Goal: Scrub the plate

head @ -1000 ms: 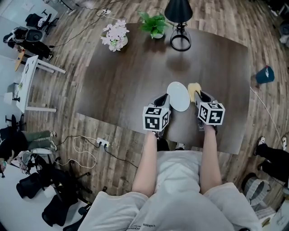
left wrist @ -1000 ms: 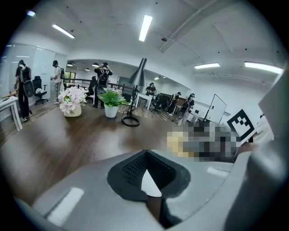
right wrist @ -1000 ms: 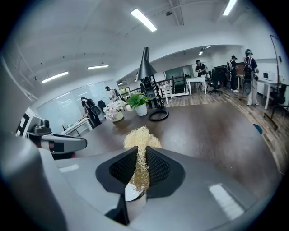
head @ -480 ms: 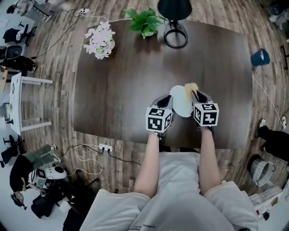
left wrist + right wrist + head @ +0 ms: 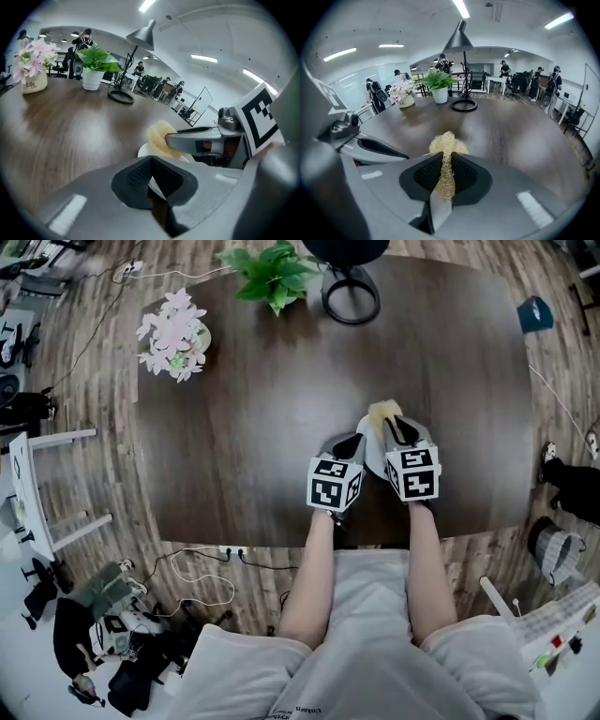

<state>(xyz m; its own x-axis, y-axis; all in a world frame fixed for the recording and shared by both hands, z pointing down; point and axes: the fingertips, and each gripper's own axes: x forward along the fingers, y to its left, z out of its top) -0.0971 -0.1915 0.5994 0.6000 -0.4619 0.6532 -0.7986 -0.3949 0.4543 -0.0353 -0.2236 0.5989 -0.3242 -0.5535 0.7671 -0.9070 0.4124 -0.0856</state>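
Observation:
A white plate (image 5: 371,450) lies near the front edge of the dark wooden table (image 5: 262,409), mostly covered by both grippers. My left gripper (image 5: 349,446) is shut on the plate's left rim; the plate (image 5: 146,151) shows white between and beyond its jaws (image 5: 151,176). My right gripper (image 5: 397,431) is shut on a pale yellow fibrous scrubber (image 5: 382,412) and sits over the plate's right part. In the right gripper view the scrubber (image 5: 446,146) pokes out past the closed jaws (image 5: 446,171). The scrubber (image 5: 159,136) shows beside the right gripper (image 5: 190,139) over the plate.
At the table's far side stand a black lamp base (image 5: 350,296), a green potted plant (image 5: 272,273) and a pot of pink flowers (image 5: 175,338). Cables and a power strip (image 5: 230,554) lie on the floor in front. People and chairs are in the room behind.
The right gripper with the scrubber has moved left over the plate, which now is largely covered. The head view has shifted, and the left gripper keeps its hold.

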